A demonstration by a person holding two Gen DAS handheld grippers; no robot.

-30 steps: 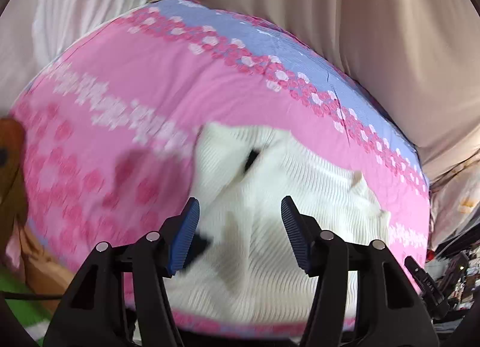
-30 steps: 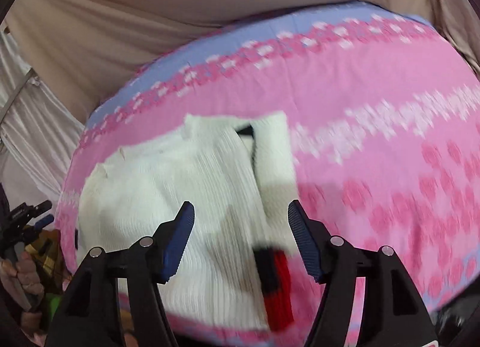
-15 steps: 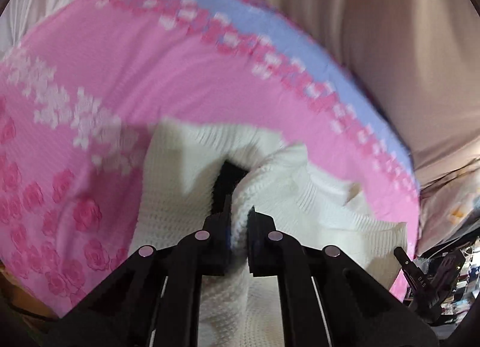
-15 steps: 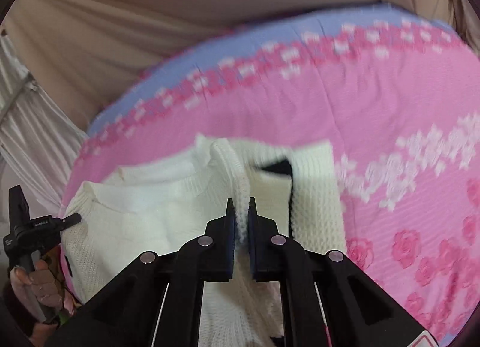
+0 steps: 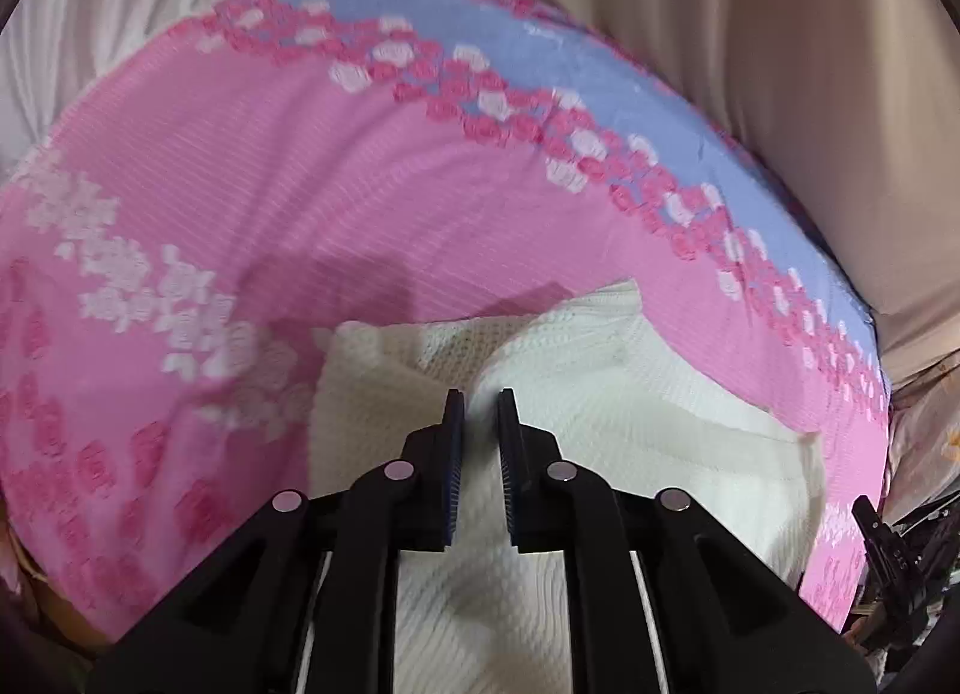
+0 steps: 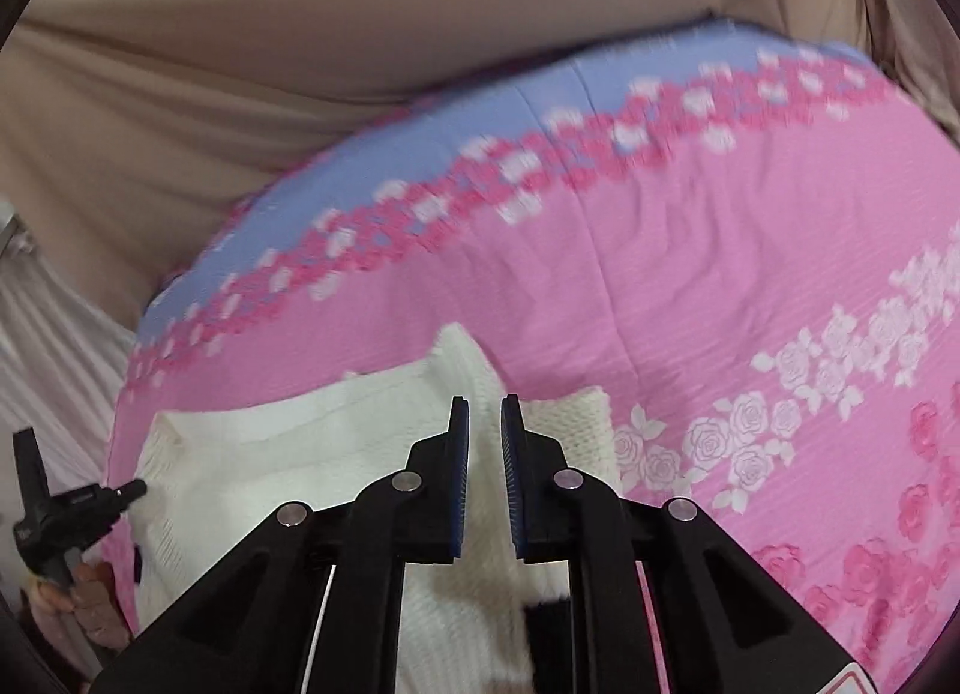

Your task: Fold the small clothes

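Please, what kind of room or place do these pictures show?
Probably a bedroom or other home room. A pink flowered bedspread with a blue border covers a soft surface, a cream knitted garment lies on it, and beige draped cloth hangs behind.

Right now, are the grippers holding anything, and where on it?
Both hold the white knit garment: the left gripper and right gripper each pinch a raised fold of it.
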